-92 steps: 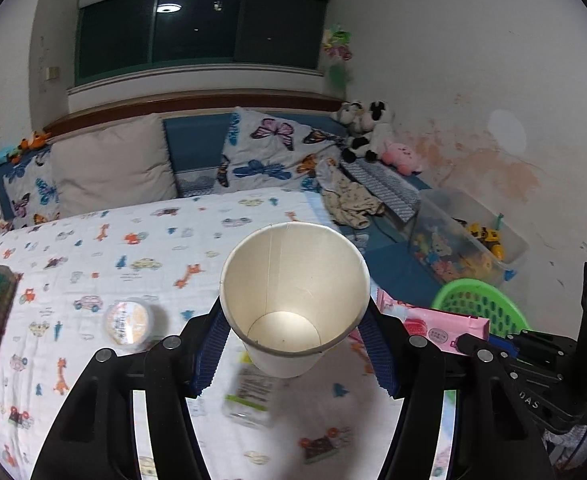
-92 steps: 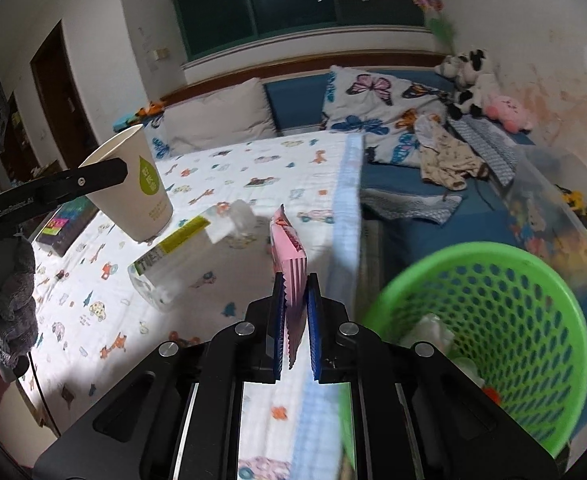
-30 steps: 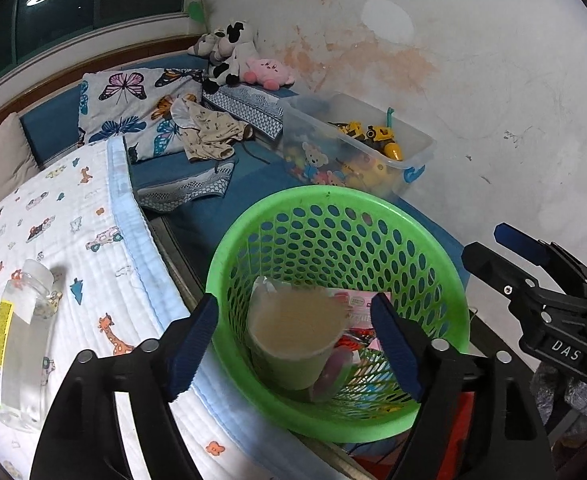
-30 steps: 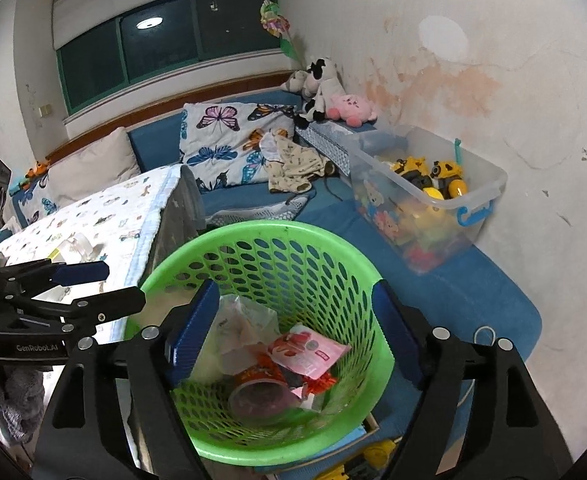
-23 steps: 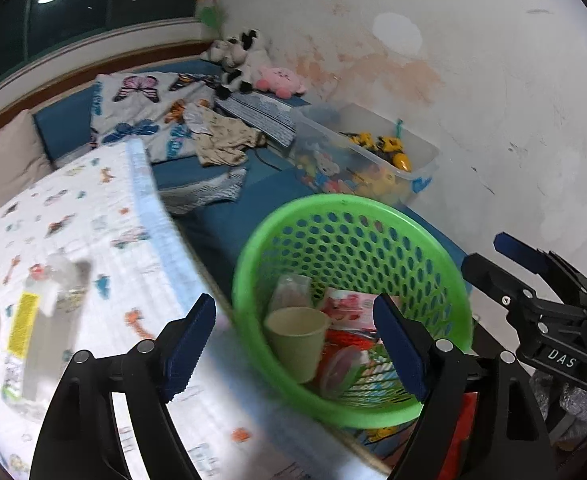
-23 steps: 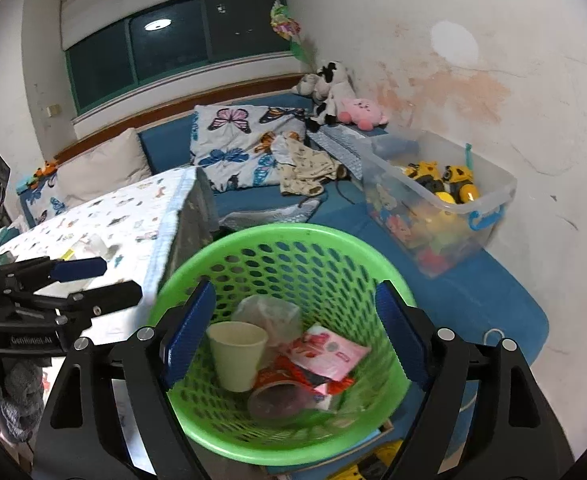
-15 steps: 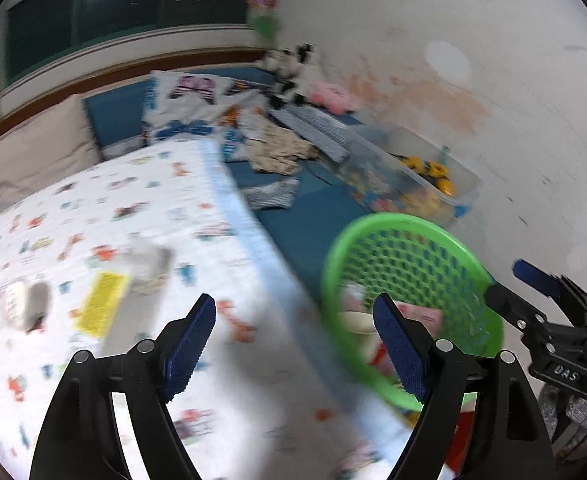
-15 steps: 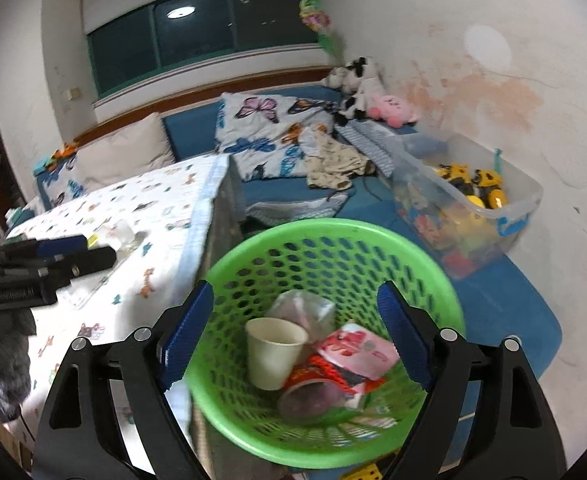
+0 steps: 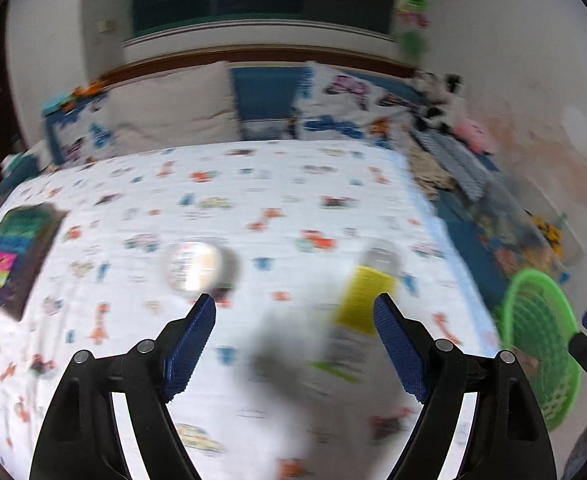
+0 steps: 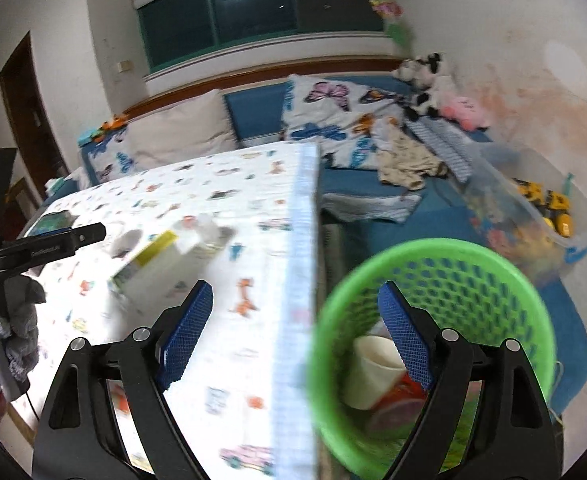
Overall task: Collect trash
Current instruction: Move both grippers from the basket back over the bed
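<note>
My left gripper [image 9: 295,340] is open and empty above the cloth-covered table [image 9: 253,184]. A clear plastic bottle with a yellow label [image 9: 367,296] lies on the table just ahead of its right finger, and a small round lidded container [image 9: 191,268] sits ahead of its left finger. My right gripper [image 10: 297,332] is open and empty, over the table edge and the green basket [image 10: 433,256]. The basket holds a paper cup [image 10: 373,372] and wrappers [image 10: 397,404]. The bottle [image 10: 161,256] also shows blurred in the right wrist view. The basket shows at the right in the left wrist view [image 9: 541,344].
A dark book with coloured squares [image 9: 13,256] lies at the table's left. Pillows [image 10: 325,120], clothes [image 10: 405,156] and plush toys [image 10: 433,80] lie on the blue bench behind. A clear toy box [image 10: 533,208] stands by the wall right of the basket.
The paper cup and the pink packet were let go into the basket. Both grippers are open now. The left gripper has swung left from the basket to over the table; the right has also turned left.
</note>
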Demonstrator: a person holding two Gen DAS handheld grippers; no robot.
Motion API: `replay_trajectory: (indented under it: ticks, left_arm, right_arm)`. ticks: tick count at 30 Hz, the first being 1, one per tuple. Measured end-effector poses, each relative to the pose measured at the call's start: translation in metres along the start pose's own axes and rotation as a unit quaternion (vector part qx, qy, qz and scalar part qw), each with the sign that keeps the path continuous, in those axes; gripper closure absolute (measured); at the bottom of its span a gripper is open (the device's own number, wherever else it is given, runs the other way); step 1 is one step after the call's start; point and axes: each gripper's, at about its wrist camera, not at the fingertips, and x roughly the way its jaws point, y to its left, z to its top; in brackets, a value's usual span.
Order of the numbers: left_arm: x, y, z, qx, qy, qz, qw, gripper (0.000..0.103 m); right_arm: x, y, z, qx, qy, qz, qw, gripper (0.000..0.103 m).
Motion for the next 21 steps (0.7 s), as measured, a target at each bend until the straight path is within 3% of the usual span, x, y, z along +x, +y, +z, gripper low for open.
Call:
replay_trajectory:
  ticks: [8, 21]
  left_arm:
    - [0.018, 0.061, 0.009, -0.043, 0.015, 0.041, 0.9981, 0.025]
    - [0.031, 0.113, 0.007, -0.064, 0.021, 0.045, 0.9967, 0.025]
  right_arm:
    - [0.047, 0.053, 0.018, -0.004, 0.045, 0.049, 0.998, 0.019]
    - [0.128, 0.106, 0.039, 0.057, 0.137, 0.094, 0.985, 0.019]
